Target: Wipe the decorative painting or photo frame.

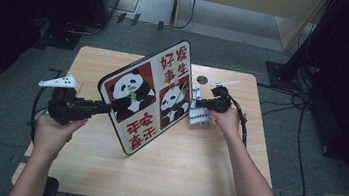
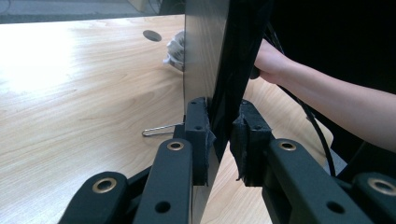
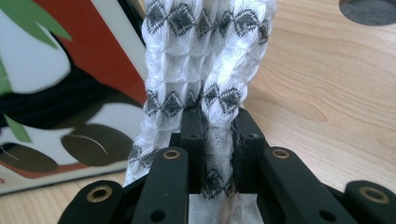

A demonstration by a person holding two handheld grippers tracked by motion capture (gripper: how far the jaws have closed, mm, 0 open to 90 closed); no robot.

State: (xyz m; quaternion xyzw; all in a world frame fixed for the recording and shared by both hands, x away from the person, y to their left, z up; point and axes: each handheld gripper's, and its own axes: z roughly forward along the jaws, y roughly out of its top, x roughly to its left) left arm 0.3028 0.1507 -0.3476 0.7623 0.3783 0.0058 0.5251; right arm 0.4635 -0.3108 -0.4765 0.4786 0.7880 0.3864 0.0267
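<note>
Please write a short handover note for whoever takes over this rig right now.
Left gripper: shut on the left edge of the panda board, holding it on edge on the table.
Right gripper: shut on a white cloth with grey diamonds, beside the board's right edge.
Done: both things gripped, cloth brought up to the board.
Left, probably: wipe the board with the cloth, then set both down. A wire clip lies on the table behind the board.

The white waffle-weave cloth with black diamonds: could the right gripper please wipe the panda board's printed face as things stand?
Probably yes: right gripper, clamped on the cloth, sits beside the board, nothing between them.
</note>
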